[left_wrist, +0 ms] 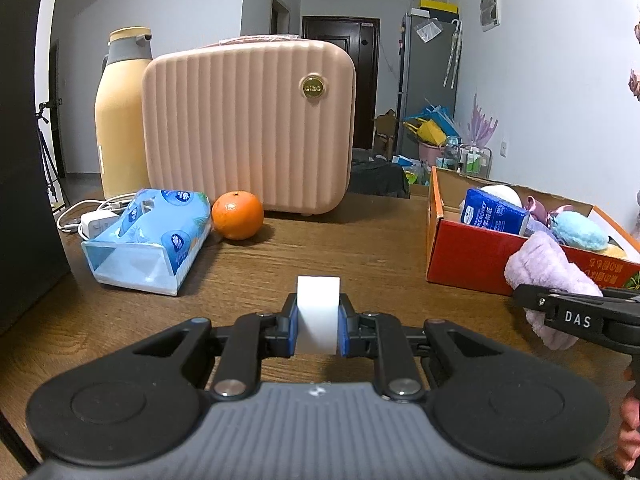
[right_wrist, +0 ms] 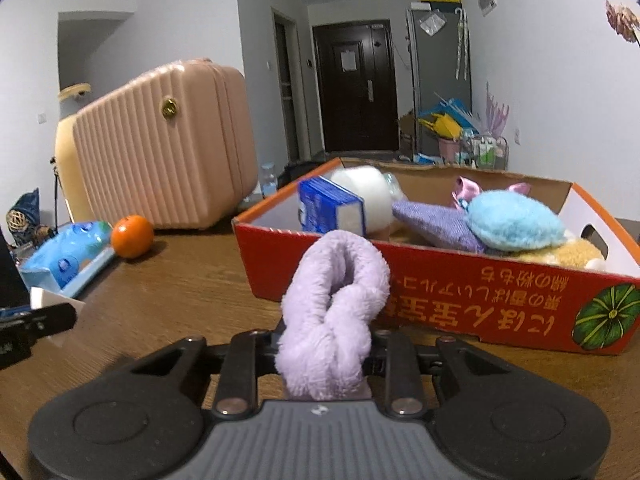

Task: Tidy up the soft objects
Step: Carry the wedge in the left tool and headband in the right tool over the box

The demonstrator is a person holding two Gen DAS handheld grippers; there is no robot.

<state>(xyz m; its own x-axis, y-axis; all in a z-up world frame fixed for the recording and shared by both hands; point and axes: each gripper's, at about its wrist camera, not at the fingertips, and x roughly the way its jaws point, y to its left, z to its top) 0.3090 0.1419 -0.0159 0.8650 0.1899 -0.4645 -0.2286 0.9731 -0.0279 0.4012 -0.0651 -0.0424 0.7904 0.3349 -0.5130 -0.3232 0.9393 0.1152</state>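
My left gripper [left_wrist: 318, 330] is shut on a white foam block [left_wrist: 318, 312], held just above the wooden table [left_wrist: 360, 256]. A fluffy lilac fabric loop [right_wrist: 334, 316] is clamped in my right gripper [right_wrist: 328, 360], which is shut on it in front of the red cardboard box [right_wrist: 440, 300]; the loop hides the fingertips. In the left wrist view the same lilac loop [left_wrist: 548, 268] and right gripper sit at the right edge, beside the red cardboard box [left_wrist: 468, 256]. Inside the box lie a blue tissue pack [right_wrist: 328, 206], a white roll [right_wrist: 368, 196], a purple pouch [right_wrist: 432, 220] and a light blue plush [right_wrist: 514, 220].
A pink ribbed case [left_wrist: 248, 128] stands at the back of the table with a yellow flask [left_wrist: 120, 112] behind it. A blue tissue pack [left_wrist: 148, 236], an orange [left_wrist: 238, 215] and a white charger with cable [left_wrist: 96, 220] lie at the left. A dark panel [left_wrist: 24, 160] borders the far left.
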